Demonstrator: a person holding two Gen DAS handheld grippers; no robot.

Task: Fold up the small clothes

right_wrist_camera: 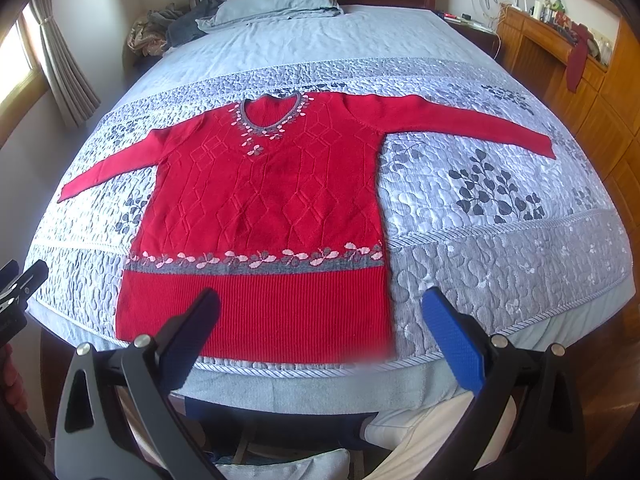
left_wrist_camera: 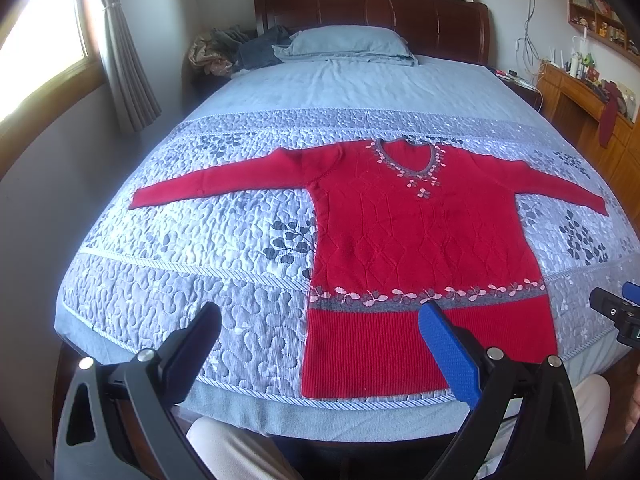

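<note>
A red knit sweater (left_wrist_camera: 420, 232) lies flat and face up on the quilted bed, both sleeves spread wide, hem toward me; it also shows in the right wrist view (right_wrist_camera: 264, 200). My left gripper (left_wrist_camera: 320, 316) is open and empty, hovering above the foot of the bed by the hem's left corner. My right gripper (right_wrist_camera: 320, 304) is open and empty, above the hem's right corner. The right gripper shows at the edge of the left wrist view (left_wrist_camera: 616, 312); the left gripper shows at the edge of the right wrist view (right_wrist_camera: 20, 284).
The bed has a grey-blue floral quilt (left_wrist_camera: 200, 240), a pillow (left_wrist_camera: 348, 42) and a heap of clothes (left_wrist_camera: 236, 50) by the dark headboard. A wooden cabinet (right_wrist_camera: 560, 52) stands to the right, a window with a curtain (left_wrist_camera: 124, 60) to the left.
</note>
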